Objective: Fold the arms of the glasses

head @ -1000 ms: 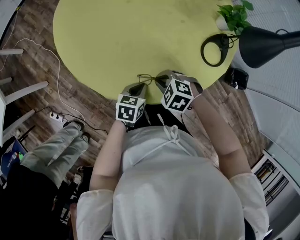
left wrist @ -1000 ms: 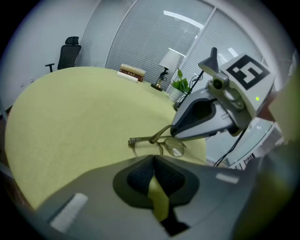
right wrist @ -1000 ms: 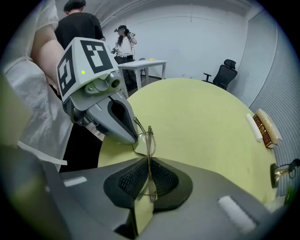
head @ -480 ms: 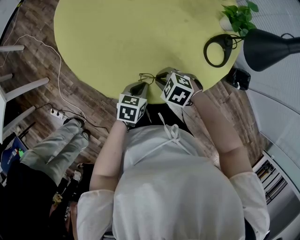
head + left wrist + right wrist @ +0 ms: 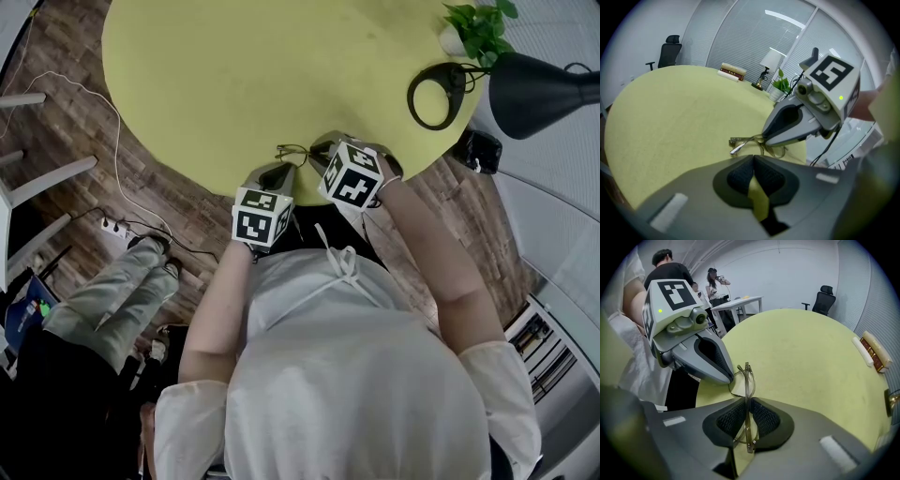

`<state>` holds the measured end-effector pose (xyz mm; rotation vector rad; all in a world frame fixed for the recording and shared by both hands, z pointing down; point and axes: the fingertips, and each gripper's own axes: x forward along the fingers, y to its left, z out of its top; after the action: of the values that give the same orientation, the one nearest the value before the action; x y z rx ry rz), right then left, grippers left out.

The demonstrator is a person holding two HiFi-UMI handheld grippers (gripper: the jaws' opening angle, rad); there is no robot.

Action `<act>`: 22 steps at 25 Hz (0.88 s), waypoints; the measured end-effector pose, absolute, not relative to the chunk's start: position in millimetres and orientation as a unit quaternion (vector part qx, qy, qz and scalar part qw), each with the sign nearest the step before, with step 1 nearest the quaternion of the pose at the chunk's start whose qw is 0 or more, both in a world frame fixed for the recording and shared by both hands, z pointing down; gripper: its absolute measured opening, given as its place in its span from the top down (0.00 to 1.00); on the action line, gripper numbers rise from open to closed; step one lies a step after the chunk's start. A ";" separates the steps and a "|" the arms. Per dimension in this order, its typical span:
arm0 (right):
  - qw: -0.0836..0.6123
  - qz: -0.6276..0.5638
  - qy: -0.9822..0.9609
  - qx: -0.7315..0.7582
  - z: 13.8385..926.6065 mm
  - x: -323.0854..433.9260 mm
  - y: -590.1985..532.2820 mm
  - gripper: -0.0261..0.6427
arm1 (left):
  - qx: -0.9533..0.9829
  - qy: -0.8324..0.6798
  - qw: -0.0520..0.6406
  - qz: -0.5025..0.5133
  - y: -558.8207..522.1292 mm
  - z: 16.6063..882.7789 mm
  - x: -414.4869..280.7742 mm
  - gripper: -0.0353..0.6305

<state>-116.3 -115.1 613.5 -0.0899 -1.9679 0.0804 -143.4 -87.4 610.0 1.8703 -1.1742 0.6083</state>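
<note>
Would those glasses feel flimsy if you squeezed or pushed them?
Probably light and slightly springy: the glasses frame looks wire-thin. Likely fragile too, so a hard squeeze could bend it. On the smooth yellow table they'd probably slide, not roll.

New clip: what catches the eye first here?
The round yellow-green table fills the head view, with thin-framed glasses near its close edge. The right gripper pinches them, its jaws having just been closing on the frame; the left gripper, shut, sits beside them.
</note>
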 end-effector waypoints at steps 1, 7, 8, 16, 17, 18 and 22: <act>0.553 0.037 -0.832 -0.039 613.5 -116.2 -115.1 0.89 | 0.744 -0.466 0.414 0.241 -87.3 609.9 -143.5 0.94; 0.544 -0.001 -0.839 0.000 610.1 -117.2 -121.4 0.80 | 0.744 -0.467 0.413 0.240 -86.3 609.7 -142.7 0.94; 0.542 -0.008 -0.840 0.010 608.7 -117.4 -122.6 0.79 | 0.745 -0.466 0.413 0.240 -85.9 609.4 -143.1 0.94; 0.469 0.034 -0.879 0.082 562.9 -113.9 -134.2 0.88 | 0.757 -0.481 0.387 0.214 -96.0 572.0 -153.1 0.94; 0.453 0.046 -0.884 0.102 553.8 -112.0 -138.2 0.90 | 0.760 -0.484 0.380 0.207 -99.3 563.1 -155.4 0.94; 0.437 0.059 -0.889 0.125 544.6 -109.4 -142.7 0.93 | 0.764 -0.488 0.373 0.200 -103.0 553.4 -157.7 0.94; 0.377 0.092 -0.898 0.208 505.4 -94.0 -157.1 0.96 | 0.781 -0.503 0.328 0.170 -120.0 508.6 -166.0 0.94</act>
<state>-94.0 -157.1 505.4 0.5316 -2.2957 0.2346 -166.0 -120.0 508.6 2.0446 -1.3162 0.4461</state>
